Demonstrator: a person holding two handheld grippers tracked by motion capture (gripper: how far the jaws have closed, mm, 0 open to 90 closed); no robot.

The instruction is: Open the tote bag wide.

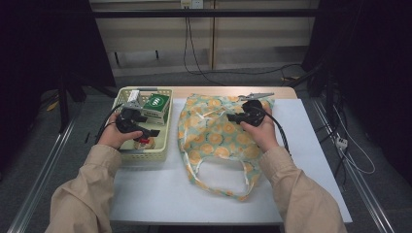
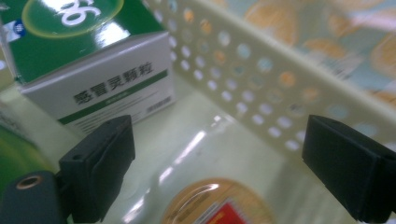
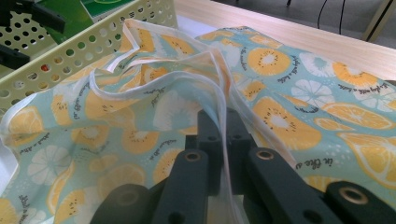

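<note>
A fruit-print cloth bag [image 1: 218, 141] lies flat on the white table, handles toward me. My right gripper [image 1: 232, 117] is shut on the bag's upper edge [image 3: 223, 122]; the white hem runs up between its jaws. My left gripper [image 1: 151, 132] hangs open inside a pale yellow perforated basket [image 1: 163, 137], above a round orange-lidded item with a red label [image 2: 219, 205]. Its jaws stand wide apart with nothing between them. A green and white medicine box [image 2: 100, 65] rests at the basket's far end [image 1: 155, 107].
The basket wall [image 2: 261, 88] stands close to my left gripper's right jaw, and the bag lies just beyond it. Bare white tabletop [image 1: 160, 189] stretches toward me. A wooden strip [image 1: 218, 91] edges the table's far side, with cables on the floor beyond.
</note>
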